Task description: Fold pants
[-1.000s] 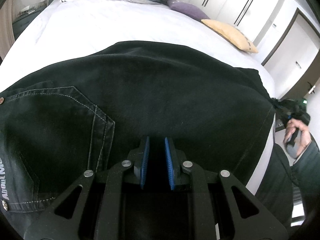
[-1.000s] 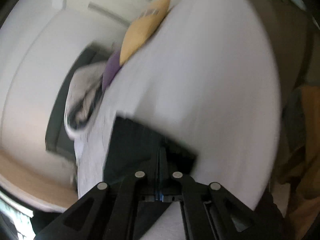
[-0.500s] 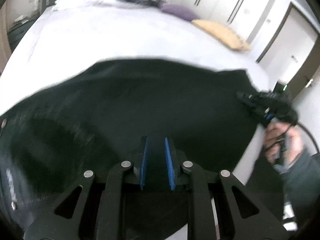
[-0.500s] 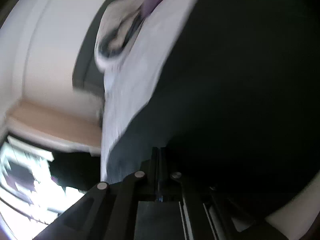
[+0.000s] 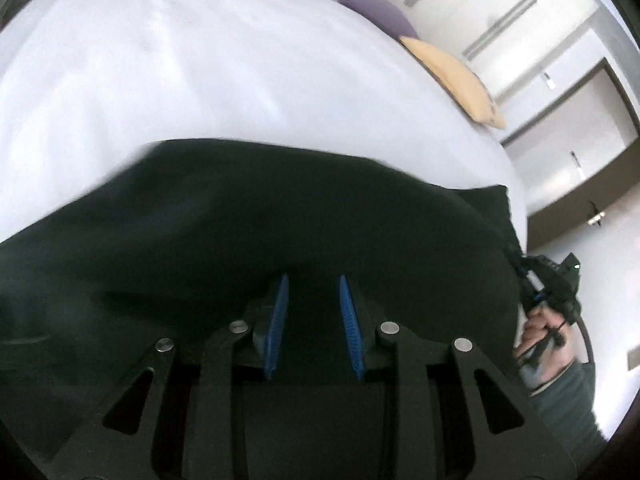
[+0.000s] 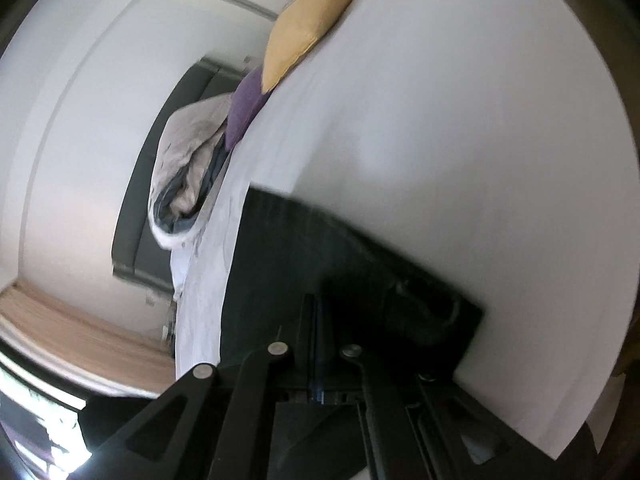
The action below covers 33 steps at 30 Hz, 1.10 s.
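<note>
Black pants [image 5: 240, 216] lie spread across a white bed [image 5: 200, 60]. My left gripper [image 5: 313, 278] hovers low over their near part. Its blue pads [image 5: 276, 320] stand apart and its jaws are opening. Only the dark cloth below shows in the gap, and nothing is pinched. At the pants' right edge a hand [image 5: 540, 332] holds my right gripper [image 5: 524, 268], and the cloth is drawn to a point at its tips. In the right wrist view that gripper [image 6: 318, 304] is shut, with the pants [image 6: 288, 248] bunched around its fingers.
A yellow pillow [image 5: 460, 80] and a purple pillow [image 5: 372, 4] lie at the far side of the bed. Rumpled bedding [image 6: 188, 168] is piled beyond them. White wardrobe doors [image 5: 520, 20] and a doorway stand behind. The bed's edge runs just right of the pants.
The left gripper's pads have spread wider. Its view has slid off the back pocket toward the legs. The right gripper has closed fully and stays at the pants' right edge.
</note>
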Available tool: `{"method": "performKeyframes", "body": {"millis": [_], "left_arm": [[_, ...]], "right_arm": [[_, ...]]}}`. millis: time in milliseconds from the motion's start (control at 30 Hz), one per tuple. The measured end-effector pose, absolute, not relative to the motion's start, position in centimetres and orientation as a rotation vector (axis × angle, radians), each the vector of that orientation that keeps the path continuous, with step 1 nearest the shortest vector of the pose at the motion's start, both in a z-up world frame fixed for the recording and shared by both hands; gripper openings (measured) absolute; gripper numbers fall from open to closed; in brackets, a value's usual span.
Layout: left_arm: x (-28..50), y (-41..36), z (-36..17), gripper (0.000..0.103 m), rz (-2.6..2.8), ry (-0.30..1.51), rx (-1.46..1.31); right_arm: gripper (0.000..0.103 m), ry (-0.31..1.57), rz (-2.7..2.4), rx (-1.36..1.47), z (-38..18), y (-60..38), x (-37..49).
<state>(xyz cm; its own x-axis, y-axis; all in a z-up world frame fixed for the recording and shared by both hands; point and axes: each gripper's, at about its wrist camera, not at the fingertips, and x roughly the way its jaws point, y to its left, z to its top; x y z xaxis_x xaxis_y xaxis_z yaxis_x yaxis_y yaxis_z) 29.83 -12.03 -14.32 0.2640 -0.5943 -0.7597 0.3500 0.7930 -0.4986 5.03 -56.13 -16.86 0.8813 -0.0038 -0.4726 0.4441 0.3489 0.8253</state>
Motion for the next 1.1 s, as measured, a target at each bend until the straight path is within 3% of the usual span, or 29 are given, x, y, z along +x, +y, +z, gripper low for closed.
{"method": "performKeyframes", "body": {"millis": [167,300,433,467,500,633,667,700,767,867,900,933,967,1000,1100], "left_arm": [[28.0,-8.0,-13.9,0.026,-0.536,1.086,-0.300],[26.8,-10.2,-14.0,0.026,-0.501,1.067,-0.175],[26.1,-10.5,-14.2,0.026,-0.496,1.057,-0.158],[26.2,-10.4,-14.2,0.026,-0.498,1.057,-0.170],[26.3,-10.2,-14.3,0.026,-0.502,1.059,-0.183],[26.1,-9.5,-14.3,0.026,-0.503,1.054,-0.193],[26.0,-9.5,-14.4,0.026,-0.502,1.053,-0.196],[26.0,-9.5,-14.3,0.026,-0.500,1.054,-0.198],[26.1,-9.7,-13.8,0.026,-0.484,1.051,-0.204],[25.8,-10.3,-13.4,0.035,-0.509,1.048,-0.241],[25.7,-10.6,-13.4,0.052,-0.516,1.051,-0.235],[25.4,-11.3,-13.5,0.060,-0.527,1.048,-0.214],[25.2,-11.8,-13.5,0.061,-0.525,1.044,-0.181],[24.9,-12.0,-13.6,0.061,-0.522,1.042,-0.153],[24.7,-10.7,-13.3,0.061,-0.520,1.047,-0.215]], "right_arm": [[0.012,0.484,-0.190,1.065,-11.1,-52.2,6.3],[0.023,0.699,0.117,0.899,-8.3,-45.4,13.8],[0.023,0.867,0.185,0.906,-11.9,-43.2,20.1],[0.005,0.908,0.150,0.932,-13.4,-43.8,21.8],[0.000,0.926,0.098,0.967,-15.2,-45.1,22.8],[0.001,0.703,-0.135,1.034,-14.7,-51.3,22.9],[0.011,0.649,-0.203,1.051,-14.2,-52.8,22.1],[0.029,0.621,-0.212,1.074,-13.7,-53.7,21.4],[0.046,0.603,-0.135,1.071,-12.3,-53.5,20.2],[0.056,0.616,0.043,1.007,-11.4,-50.4,18.8],[0.058,0.650,0.071,0.985,-12.1,-49.5,18.4],[0.053,0.691,0.051,0.957,-13.1,-49.2,18.3],[0.021,0.702,0.035,0.949,-13.9,-49.3,17.9],[0.000,0.693,0.002,0.976,-15.3,-50.6,17.0],[0.000,0.558,-0.099,1.135,-16.7,-56.1,14.1]]}}
